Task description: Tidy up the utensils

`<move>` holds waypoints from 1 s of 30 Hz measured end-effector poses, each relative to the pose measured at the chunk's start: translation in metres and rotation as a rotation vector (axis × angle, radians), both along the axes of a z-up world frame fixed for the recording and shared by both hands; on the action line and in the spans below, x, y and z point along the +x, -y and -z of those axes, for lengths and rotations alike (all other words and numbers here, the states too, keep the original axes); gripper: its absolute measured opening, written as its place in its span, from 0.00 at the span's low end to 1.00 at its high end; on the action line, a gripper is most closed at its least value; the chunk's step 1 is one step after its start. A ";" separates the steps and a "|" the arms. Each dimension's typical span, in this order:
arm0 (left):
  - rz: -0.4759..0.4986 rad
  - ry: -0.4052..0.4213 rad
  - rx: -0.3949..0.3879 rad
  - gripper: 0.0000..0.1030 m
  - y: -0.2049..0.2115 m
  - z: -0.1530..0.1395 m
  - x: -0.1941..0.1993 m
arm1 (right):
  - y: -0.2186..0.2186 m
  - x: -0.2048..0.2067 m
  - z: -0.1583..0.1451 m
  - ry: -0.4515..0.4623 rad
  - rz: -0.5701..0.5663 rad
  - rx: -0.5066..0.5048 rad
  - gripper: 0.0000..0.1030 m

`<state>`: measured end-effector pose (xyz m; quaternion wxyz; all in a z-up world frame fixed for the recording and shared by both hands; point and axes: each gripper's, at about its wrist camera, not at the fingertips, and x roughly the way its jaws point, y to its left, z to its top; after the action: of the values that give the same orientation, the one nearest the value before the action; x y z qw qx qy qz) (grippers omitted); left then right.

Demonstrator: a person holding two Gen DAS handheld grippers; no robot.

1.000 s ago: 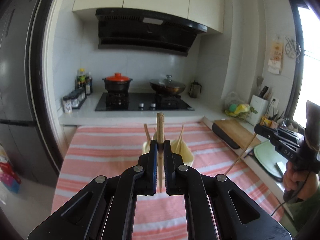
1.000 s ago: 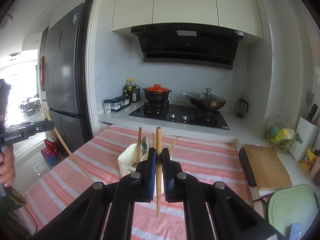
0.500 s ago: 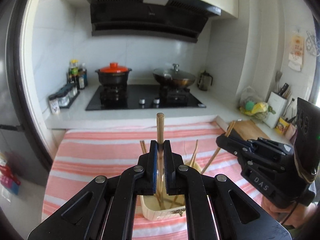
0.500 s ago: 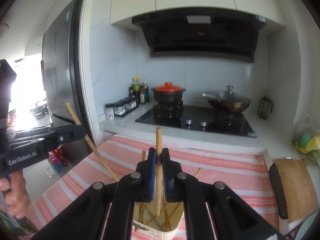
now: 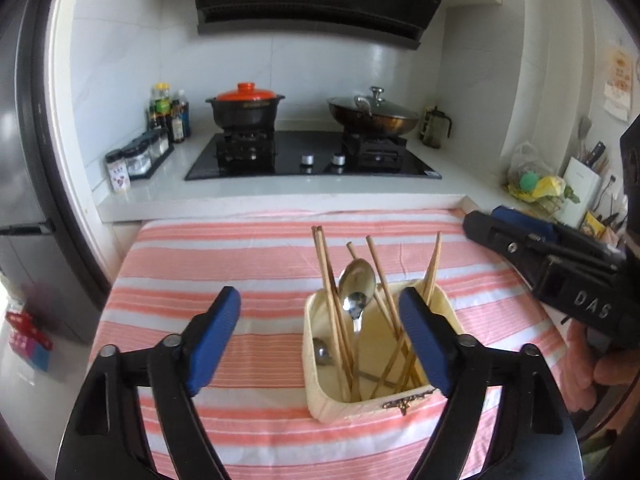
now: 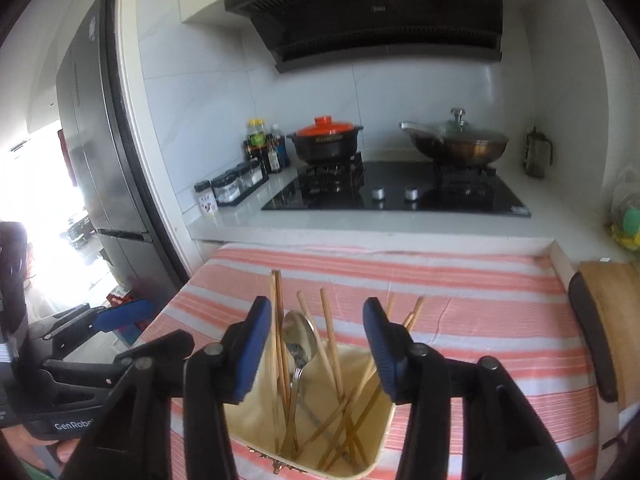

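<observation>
A cream utensil holder [image 5: 320, 396] [image 6: 256, 412] stands on the striped cloth and holds several wooden chopsticks [image 5: 330, 292] [image 6: 331, 340] and a metal spoon [image 5: 357, 284] [image 6: 299, 340]. My left gripper [image 5: 320, 320] hovers just left of and above the holder, its jaws opening wide with nothing pressed between the pads. My right gripper [image 6: 318, 344] hangs right over the holder's mouth, jaws opening, chopsticks and spoon standing in the gap untouched. The right gripper's body [image 5: 560, 272] shows at the right of the left wrist view; the left one [image 6: 80, 340] shows at the left of the right wrist view.
The pink-and-white striped cloth [image 5: 240, 256] covers the table. Behind it a counter carries a black hob [image 5: 312, 156], a red-lidded pot [image 5: 244, 104], a lidded wok [image 5: 372, 114] and spice jars [image 5: 136, 156]. A wooden cutting board [image 6: 616, 304] lies at the right, a fridge [image 6: 96, 152] at the left.
Both grippers held a chopstick shut between their pads and moved down over the holder; now both have opened and the chopsticks stand in the holder.
</observation>
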<state>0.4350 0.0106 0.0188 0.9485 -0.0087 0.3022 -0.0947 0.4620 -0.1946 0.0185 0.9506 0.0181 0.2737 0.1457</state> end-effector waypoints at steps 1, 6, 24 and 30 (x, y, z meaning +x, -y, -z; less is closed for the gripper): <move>-0.003 0.031 0.011 0.95 0.000 -0.006 -0.013 | 0.002 -0.012 -0.011 0.045 0.005 -0.019 0.57; -0.041 0.202 0.070 0.99 0.006 -0.024 -0.096 | 0.008 -0.085 -0.044 0.189 0.036 -0.087 0.83; -0.126 0.147 0.117 1.00 0.012 -0.014 -0.260 | 0.015 -0.295 -0.017 0.212 0.226 -0.104 1.00; -0.139 0.165 0.077 1.00 0.006 -0.020 -0.288 | 0.009 -0.322 -0.022 0.187 0.229 -0.082 1.00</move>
<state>0.1465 0.0050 0.0386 0.9741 0.0148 0.2251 -0.0175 0.1405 -0.2034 0.0402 0.9822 -0.0035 0.1858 0.0260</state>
